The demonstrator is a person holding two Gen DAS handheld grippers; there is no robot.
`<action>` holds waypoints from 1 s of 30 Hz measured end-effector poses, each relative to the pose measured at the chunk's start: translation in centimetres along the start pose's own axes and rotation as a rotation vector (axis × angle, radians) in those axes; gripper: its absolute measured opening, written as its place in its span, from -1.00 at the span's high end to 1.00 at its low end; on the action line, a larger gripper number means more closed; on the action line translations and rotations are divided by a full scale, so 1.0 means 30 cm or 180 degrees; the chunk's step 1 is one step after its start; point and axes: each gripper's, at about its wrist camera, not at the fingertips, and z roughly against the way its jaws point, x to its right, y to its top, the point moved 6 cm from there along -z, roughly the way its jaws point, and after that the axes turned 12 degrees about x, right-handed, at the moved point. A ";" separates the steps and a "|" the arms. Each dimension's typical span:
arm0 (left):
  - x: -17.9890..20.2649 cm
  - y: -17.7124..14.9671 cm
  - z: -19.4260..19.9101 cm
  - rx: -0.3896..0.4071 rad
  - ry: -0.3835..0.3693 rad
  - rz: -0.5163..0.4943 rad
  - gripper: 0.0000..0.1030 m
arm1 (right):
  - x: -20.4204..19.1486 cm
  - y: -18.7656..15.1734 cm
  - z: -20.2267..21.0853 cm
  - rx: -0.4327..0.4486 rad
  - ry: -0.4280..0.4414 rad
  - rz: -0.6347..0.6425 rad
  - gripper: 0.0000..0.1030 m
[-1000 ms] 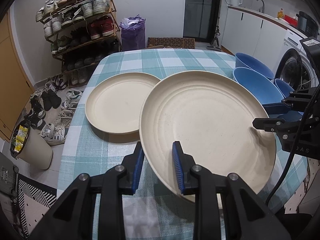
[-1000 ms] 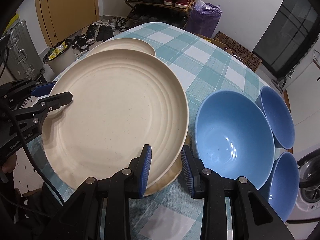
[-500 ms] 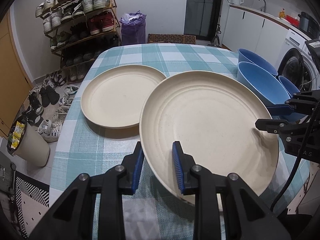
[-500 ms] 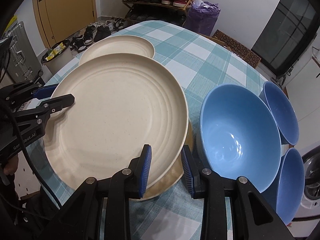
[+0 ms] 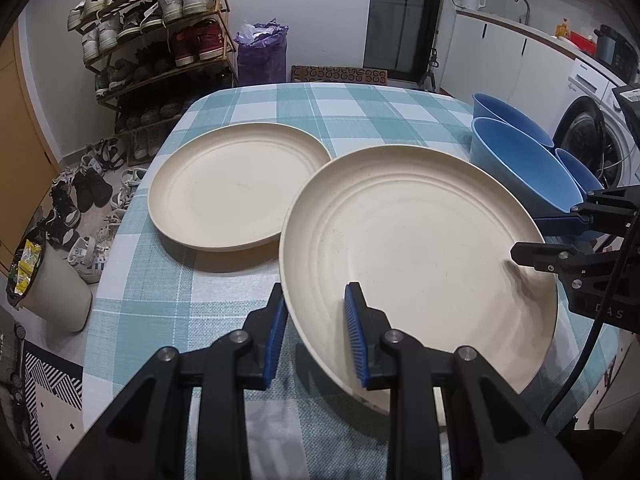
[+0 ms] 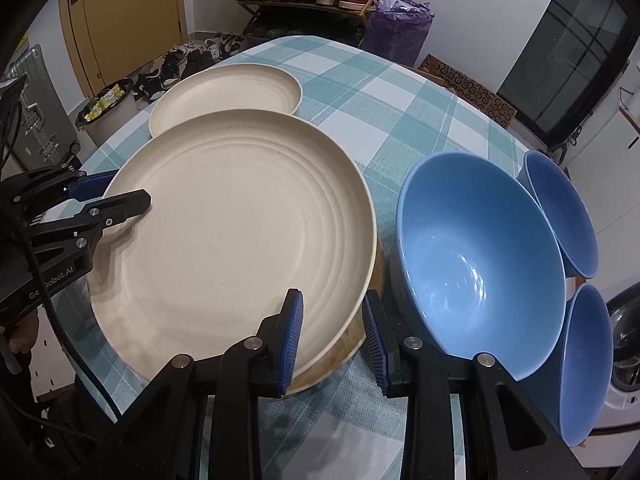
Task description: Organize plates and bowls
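Two tongs: both are clamped on the rim of the same large cream plate (image 5: 416, 248), one on each side of it.
Left tongs (image 5: 316, 334): you hold them pitched steeply down toward the surface; one blue ribbed pad sits inside the plate's near rim, the other outside and under it.
Right tongs (image 6: 332, 338): you hold them angled down even more steeply; the left pad rests on the plate's inner face, the right pad sits outside the rim, next to the big blue bowl (image 6: 476, 256).
Held plate: it is tilted and lifted off the cloth at your left side; in the right wrist view a darker tan disc (image 6: 340, 356) shows under its near edge, though whether the two touch you cannot tell.
Second plate (image 5: 236, 190): it lies flat on the surface, beyond the held plate and to its left, and the held plate's rim overlaps its edge in both views.
Bowls: the big blue bowl stands just beside the held plate's right rim; two smaller blue bowls (image 6: 560, 212) (image 6: 584, 360) crowd against its far side, near the edge of the surface.
Plate material: matte, speckled cream, round, with concentric ridges stepping down from a raised rim to a flat centre.
Bowl material: glossy blue, deep and flared, with light glinting inside.
Surface (image 5: 360, 108): a woven cloth in teal and white checks covers it.
Tongs build: black jointed arms with silver pins and blue ribbed pads.
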 end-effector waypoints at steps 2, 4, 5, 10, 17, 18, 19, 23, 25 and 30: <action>0.004 -0.002 -0.004 -0.0007 -0.0008 -0.0011 0.49 | 0.003 -0.006 -0.005 -0.0010 -0.0003 -0.0014 0.39; 0.009 -0.006 -0.010 -0.0017 -0.0015 -0.0018 0.49 | 0.006 -0.011 -0.010 -0.0019 -0.0005 -0.0028 0.39; 0.010 -0.007 -0.014 -0.0021 -0.0017 -0.0024 0.49 | 0.009 -0.013 -0.014 -0.0022 -0.0003 -0.0041 0.39; 0.020 -0.017 -0.030 -0.0048 0.0010 -0.0055 0.49 | 0.013 -0.024 -0.029 -0.0060 -0.0036 -0.0026 0.39; 0.034 -0.026 -0.045 -0.0054 0.0026 -0.0078 0.49 | 0.020 -0.032 -0.041 -0.0075 -0.0057 -0.0016 0.39; 0.037 -0.026 -0.047 -0.0051 0.0034 -0.0099 0.49 | 0.021 -0.033 -0.044 -0.0080 -0.0076 -0.0004 0.39; 0.038 -0.026 -0.047 -0.0045 0.0039 -0.0097 0.49 | 0.019 -0.034 -0.046 -0.0078 -0.0090 0.0002 0.39; 0.040 -0.030 -0.054 -0.0053 0.0024 -0.0094 0.49 | 0.023 -0.036 -0.054 -0.0089 -0.0113 0.0023 0.39; 0.045 -0.036 -0.057 -0.0064 0.0023 -0.0104 0.49 | 0.025 -0.037 -0.054 -0.0089 -0.0133 0.0034 0.39; 0.051 -0.049 -0.065 -0.0084 0.0078 -0.0157 0.49 | 0.026 -0.038 -0.062 -0.0097 -0.0200 0.0070 0.39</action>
